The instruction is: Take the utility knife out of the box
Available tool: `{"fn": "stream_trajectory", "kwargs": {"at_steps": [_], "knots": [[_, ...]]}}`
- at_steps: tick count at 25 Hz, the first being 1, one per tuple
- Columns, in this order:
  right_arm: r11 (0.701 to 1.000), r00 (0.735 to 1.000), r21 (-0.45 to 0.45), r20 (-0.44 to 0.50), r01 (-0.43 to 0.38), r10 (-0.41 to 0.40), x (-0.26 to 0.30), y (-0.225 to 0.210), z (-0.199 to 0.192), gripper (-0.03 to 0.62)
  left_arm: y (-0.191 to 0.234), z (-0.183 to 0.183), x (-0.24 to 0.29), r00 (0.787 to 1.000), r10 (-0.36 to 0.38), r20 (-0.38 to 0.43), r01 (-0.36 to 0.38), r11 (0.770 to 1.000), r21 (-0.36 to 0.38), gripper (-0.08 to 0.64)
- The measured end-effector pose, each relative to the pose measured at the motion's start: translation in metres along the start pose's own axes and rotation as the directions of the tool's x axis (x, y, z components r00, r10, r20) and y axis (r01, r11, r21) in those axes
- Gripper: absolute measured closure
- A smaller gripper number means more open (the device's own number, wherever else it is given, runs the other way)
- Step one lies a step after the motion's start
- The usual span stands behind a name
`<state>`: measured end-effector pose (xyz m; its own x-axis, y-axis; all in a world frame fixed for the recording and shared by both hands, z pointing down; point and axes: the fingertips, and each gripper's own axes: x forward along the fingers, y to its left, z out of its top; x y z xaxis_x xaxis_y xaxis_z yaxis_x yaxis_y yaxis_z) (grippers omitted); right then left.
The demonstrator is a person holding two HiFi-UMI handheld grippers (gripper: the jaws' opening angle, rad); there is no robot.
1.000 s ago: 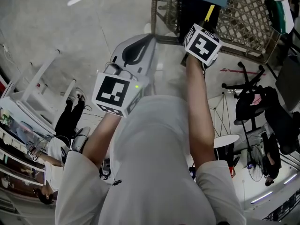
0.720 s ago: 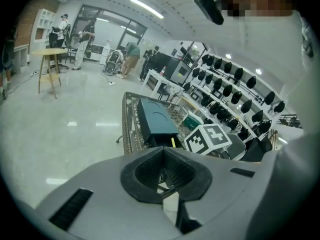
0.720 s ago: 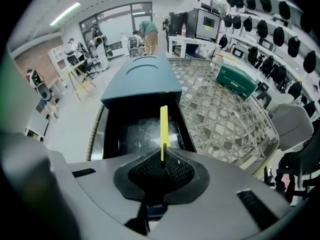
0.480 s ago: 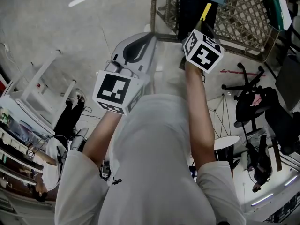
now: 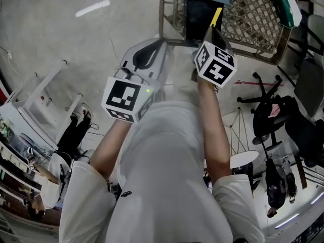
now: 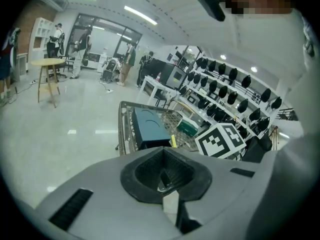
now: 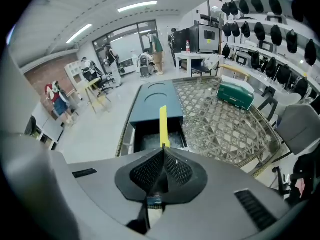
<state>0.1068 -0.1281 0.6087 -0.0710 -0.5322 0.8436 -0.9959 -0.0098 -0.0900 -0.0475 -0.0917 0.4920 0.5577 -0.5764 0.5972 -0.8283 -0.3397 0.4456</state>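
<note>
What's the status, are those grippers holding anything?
Right gripper shut on the yellow utility knife, above the open blue box. Left gripper shut, empty. Nothing in the way.

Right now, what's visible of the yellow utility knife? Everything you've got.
The utility knife shows as a slim, flat yellow bar, plastic by its look; no blade visible. Its near end is clamped between the shut jaws of the right gripper; the rest points straight ahead over the open dark blue box in the wire cart, apparently clear of it. Nothing else touches it.
</note>
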Motion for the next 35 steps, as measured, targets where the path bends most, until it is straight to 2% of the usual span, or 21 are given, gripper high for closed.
{"fn": "stream_trajectory", "kwargs": {"at_steps": [7, 13, 17, 23, 27, 35], "knots": [[0.999, 0.987, -0.027, 0.157, -0.043, 0.047, -0.059, 0.003, 0.033, 0.589, -0.020, 0.022, -0.019, 0.999, -0.008, 0.047, 0.006, 0.999, 0.038, 0.558], [0.994, 0.940, -0.094, 0.331, -0.052, 0.081, -0.119, 0.008, 0.068, 0.589, -0.038, 0.049, -0.044, 0.995, -0.014, 0.102, 0.006, 0.997, 0.075, 0.558], [0.989, 0.890, -0.136, 0.442, -0.056, 0.111, -0.163, 0.011, 0.096, 0.588, -0.052, 0.066, -0.063, 0.989, -0.024, 0.148, 0.010, 0.995, 0.095, 0.558], [0.983, 0.789, -0.167, 0.591, -0.081, 0.166, -0.232, 0.012, 0.132, 0.588, -0.076, 0.093, -0.093, 0.974, -0.038, 0.225, 0.010, 0.992, 0.126, 0.558], [0.980, 0.726, -0.178, 0.661, -0.091, 0.188, -0.274, 0.014, 0.148, 0.588, -0.088, 0.106, -0.110, 0.963, -0.050, 0.265, 0.011, 0.989, 0.148, 0.558], [0.976, 0.622, -0.186, 0.754, -0.108, 0.213, -0.342, 0.010, 0.161, 0.588, -0.105, 0.122, -0.138, 0.942, -0.080, 0.327, 0.017, 0.981, 0.192, 0.558]]}}
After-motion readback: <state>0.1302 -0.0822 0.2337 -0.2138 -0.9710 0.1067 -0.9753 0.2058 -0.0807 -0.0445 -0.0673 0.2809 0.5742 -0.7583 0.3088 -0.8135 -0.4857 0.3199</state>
